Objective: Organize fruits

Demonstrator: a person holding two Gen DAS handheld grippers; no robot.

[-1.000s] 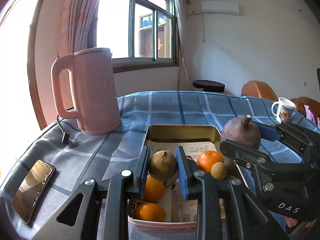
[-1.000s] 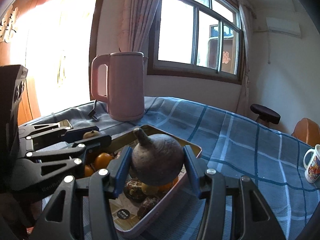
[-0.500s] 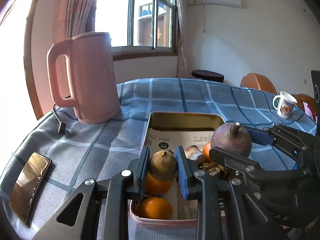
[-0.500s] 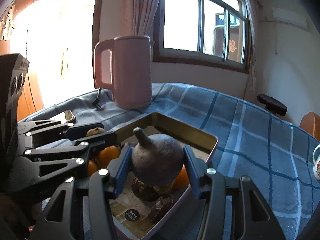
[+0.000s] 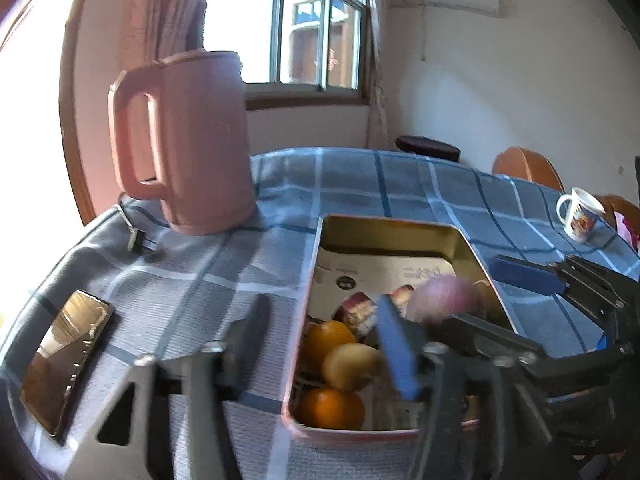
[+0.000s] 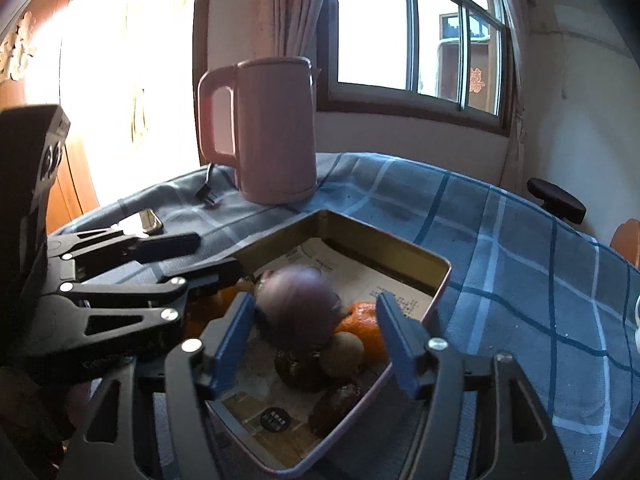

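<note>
Where two oranges (image 5: 327, 338) sit — one tin (image 5: 466, 242).

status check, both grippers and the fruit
Left gripper open, jaws just opened, brown fruit dropped in tin. Right gripper open, purple fruit released. Nothing blocking.
</note>
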